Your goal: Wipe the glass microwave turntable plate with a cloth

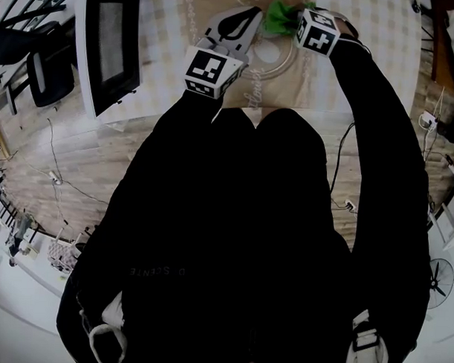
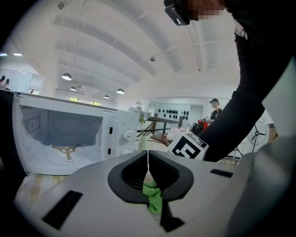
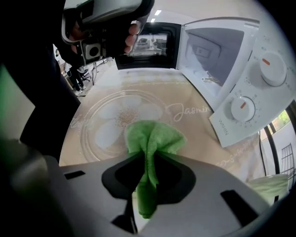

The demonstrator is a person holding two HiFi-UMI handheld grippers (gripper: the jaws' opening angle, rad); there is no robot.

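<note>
Head view, plate: the clear round glass turntable plate point(image 1: 270, 58) was laid flat on a beige printed table mat point(image 1: 290, 88), beside a white microwave oven point(image 1: 105, 42) whose door was swung open.
Head view, cloth: a crumpled green cloth point(image 1: 279, 16) was seen at the plate's far side, at the tip of the right gripper point(image 1: 293, 20).
Head view, left gripper: the left gripper point(image 1: 244, 23) was held just beside the cloth, near the plate's left side.
Left gripper view, jaws: the jaws were pressed together. A small green scrap point(image 2: 153, 200) showed low at the seam, and what it belonged to could not be determined.
Left gripper view, surroundings: the open microwave cavity was seen beyond the jaws, and the right gripper's marker cube was seen close behind them.
Right gripper view, jaws: the jaws were clamped on a fold of the cloth. Its bunched end lay over the plate's near rim, and contact could not be confirmed.
Right gripper view, surroundings: the left gripper was gripped by a hand point(image 3: 132, 37) at upper left, above the mat.
</note>
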